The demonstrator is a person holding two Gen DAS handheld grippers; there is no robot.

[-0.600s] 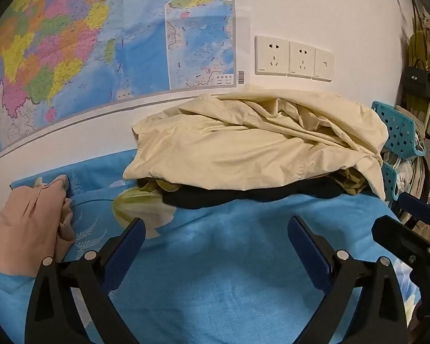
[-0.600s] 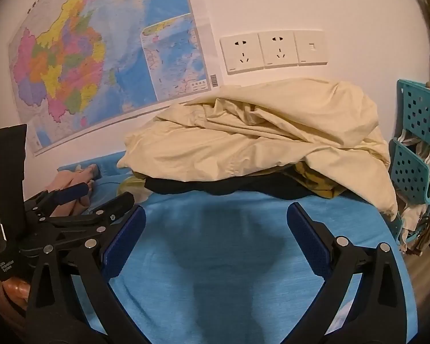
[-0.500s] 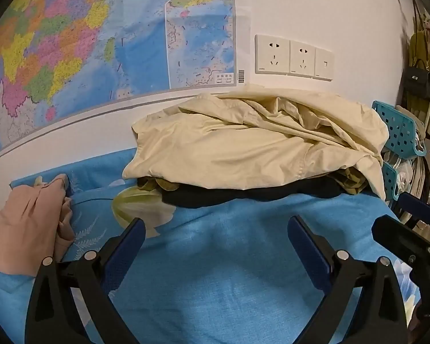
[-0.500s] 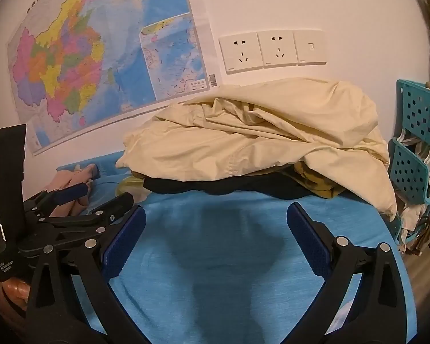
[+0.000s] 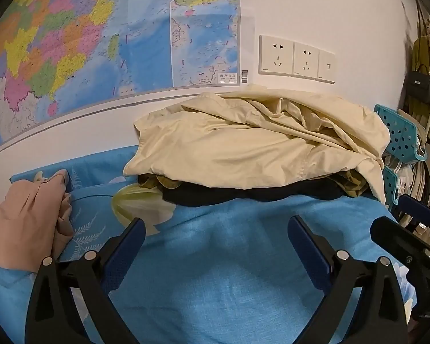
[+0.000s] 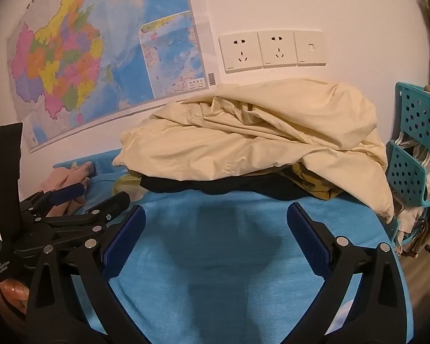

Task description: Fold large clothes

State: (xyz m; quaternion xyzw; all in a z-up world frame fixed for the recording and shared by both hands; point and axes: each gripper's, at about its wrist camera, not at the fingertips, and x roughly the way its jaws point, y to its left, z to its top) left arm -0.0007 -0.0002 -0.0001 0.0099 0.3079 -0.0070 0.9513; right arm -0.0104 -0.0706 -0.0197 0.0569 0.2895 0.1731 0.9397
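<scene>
- Two tools hang side by side over a blue sheet (image 5: 215, 272). The left tool (image 5: 216, 239) has its jaws wide apart with nothing between them. The right tool (image 6: 216, 223) has its jaws just as wide apart, and nothing is in them either.
- Under both tools the blue sheet lies flat and bare, so there is open room here.
- The pile of clothes (image 5: 258, 154) sits at the far side of the sheet, close up to the white wall (image 5: 315, 5). A big cream cloth (image 6: 258, 137) lies on top, all crumpled. A black cloth (image 6: 215, 185) and an olive cloth (image 6: 312, 180) peek out from under its near edge.
- The right side of the cream cloth hangs down over the right edge of the sheet.
- The near edge of the pile is a little way ahead of the tool tips, not touching them.
- A pink cloth (image 5: 25, 220) lies bunched at the left edge of the sheet, apart from the pile.
- To the right of the pile, just past the edge, stands a teal rack (image 6: 415, 143) with holes in it. That side is tight.
- A bright map (image 6: 86, 57) and white wall sockets (image 5: 296, 58) are on the wall above the pile.
- In the right view the left tool shows at the left, just beside the right tool.
</scene>
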